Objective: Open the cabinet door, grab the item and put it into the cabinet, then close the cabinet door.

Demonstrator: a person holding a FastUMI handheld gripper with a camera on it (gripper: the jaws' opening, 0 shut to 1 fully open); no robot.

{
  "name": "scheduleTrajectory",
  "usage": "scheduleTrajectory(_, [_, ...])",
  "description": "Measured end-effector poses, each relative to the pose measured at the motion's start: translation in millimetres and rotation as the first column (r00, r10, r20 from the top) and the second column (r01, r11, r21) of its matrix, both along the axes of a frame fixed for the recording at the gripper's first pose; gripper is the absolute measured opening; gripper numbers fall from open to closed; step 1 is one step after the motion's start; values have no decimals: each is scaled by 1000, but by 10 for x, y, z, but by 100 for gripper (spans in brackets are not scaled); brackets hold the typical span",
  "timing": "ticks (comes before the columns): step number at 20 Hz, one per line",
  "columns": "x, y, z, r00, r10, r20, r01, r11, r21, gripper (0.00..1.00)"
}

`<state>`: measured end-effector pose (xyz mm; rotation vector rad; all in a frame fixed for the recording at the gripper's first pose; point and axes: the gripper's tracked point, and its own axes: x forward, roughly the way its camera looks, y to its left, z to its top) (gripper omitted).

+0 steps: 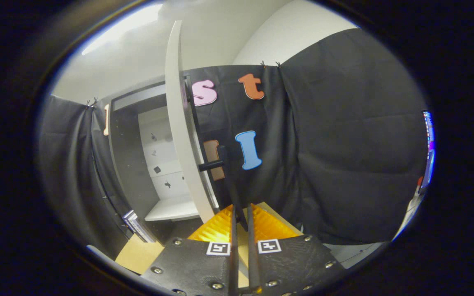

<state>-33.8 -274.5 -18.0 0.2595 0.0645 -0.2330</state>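
You had the cabinet door (179,135) swung open, edge-on just ahead of the tongs (241,222), its handle (211,165) just beyond the tips. Your tongs were clenched nearly together on nothing. The shelf (171,209) sat ahead and left; I could not tell which thing was the item, so grabbing, placing and closing looked left

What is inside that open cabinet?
The cabinet shows a pale back panel with small dark marks and a bare white shelf. The open door hides its right part. The gripper jaws look nearly closed, holding nothing.

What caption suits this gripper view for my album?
Nearly closed gripper just below the dark handle of the open cabinet door.
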Motion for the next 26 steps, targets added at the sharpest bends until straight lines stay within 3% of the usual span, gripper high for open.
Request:
scheduleTrajectory(6, [-154,151,173,1000,-9,23,10,1000,-12,10])
scheduleTrajectory(9, [-255,574,307,995,76,71,-79,996,33,10])
scheduleTrajectory(12, [-249,854,147,994,105,26,-105,994,-15,11])
scheduleTrajectory(13, [-258,967,53,994,111,-8,-112,993,-34,23])
scheduleTrajectory(14, [-221,1099,-18,993,118,-28,-119,992,-51,29])
scheduleTrajectory(15, [-178,1224,-39,992,124,-31,-125,990,-59,45])
scheduleTrajectory(19, [-79,1675,-198,982,181,-54,-185,980,-78,89])
scheduleTrajectory(26, [333,2209,-538,963,246,-113,-255,963,-83,95])
